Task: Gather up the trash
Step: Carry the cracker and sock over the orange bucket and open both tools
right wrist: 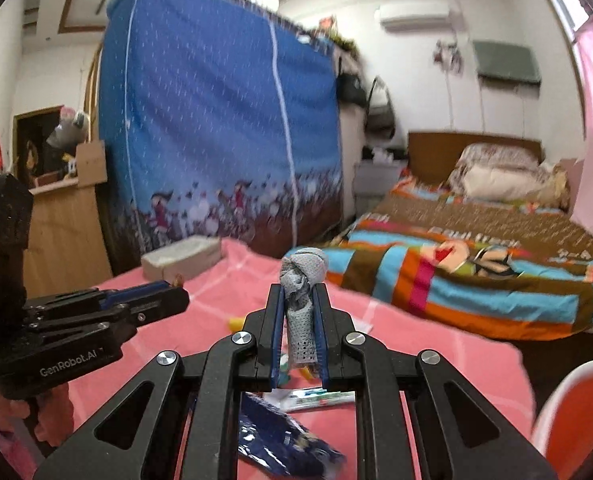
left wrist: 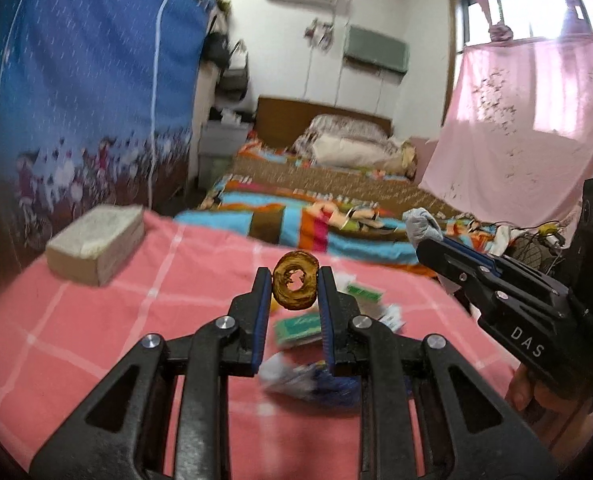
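Left pick: brown ring-shaped scrap, dried or peel-like, pinched edge-on in the left gripper; jaws drawn in tight against both its sides, held clear above the cloth.
Right pick: crumpled grey perforated wipe clamped in the right gripper; jaws nearly together on its lower strip, wadded top standing free above the tips.
Done so far: two pieces off the surface, one per gripper; neither deposited.
Left on cloth: green-and-white wrappers just under the left jaws, blue foil packet nearest the cameras, yellow scrap beside the left tool; several pieces, exact count unclear from blur.
Bin: none identified in either view; drop point unknown.
Judged progress: early to middle; both grippers full, so unloading needed before any further pick.
Surface: tabletop under pink checked cloth.
Far edge: drops toward the striped bed, close behind the held pieces.
Left side: tissue box near the far-left corner, blue wardrobe cover beyond.
Right side: white-rimmed orange chair close at the near-right corner.
Open room: free air above the cloth; grippers close side by side, little lateral slack between them.
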Available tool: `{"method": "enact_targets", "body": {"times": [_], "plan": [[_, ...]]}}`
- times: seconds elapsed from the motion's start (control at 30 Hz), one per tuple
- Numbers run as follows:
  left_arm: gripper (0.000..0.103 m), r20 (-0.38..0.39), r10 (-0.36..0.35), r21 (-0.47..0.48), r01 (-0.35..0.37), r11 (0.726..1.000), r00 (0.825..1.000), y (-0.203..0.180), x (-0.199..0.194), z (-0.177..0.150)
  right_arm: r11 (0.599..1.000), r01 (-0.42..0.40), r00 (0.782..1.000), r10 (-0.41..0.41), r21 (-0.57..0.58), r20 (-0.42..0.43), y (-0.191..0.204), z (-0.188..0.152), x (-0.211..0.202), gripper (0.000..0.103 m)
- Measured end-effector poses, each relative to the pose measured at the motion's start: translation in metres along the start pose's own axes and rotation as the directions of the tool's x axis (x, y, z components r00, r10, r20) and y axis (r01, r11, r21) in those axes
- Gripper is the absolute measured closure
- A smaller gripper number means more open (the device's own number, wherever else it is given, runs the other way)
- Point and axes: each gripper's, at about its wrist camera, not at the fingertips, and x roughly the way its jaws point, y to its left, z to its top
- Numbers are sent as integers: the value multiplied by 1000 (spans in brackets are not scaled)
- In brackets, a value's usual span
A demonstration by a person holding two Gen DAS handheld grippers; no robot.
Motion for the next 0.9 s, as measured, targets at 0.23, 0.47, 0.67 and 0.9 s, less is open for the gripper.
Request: {"method": "enact_targets", "body": {"times": [0.23, 0.47, 0.67, 0.9], "plan": [[77, 94, -71, 86, 63, 994, 993, -48, -9, 13, 994, 102, 985, -106, 32, 134, -29, 12, -53, 90], [77, 114, -194, 163, 174, 971, 974, -111, -5, 17, 972, 220, 952, -233, 85, 200, -67, 18, -103, 89], [76, 88, -288, 236, 261, 936, 954, -163, -1, 12, 937, 298, 919, -334, 185, 211, -107, 12, -142, 89], [76, -20, -364, 262, 356, 897, 931, -209, 14, 3, 889, 354, 899, -409, 292, 156, -147, 3, -170, 88]]}}
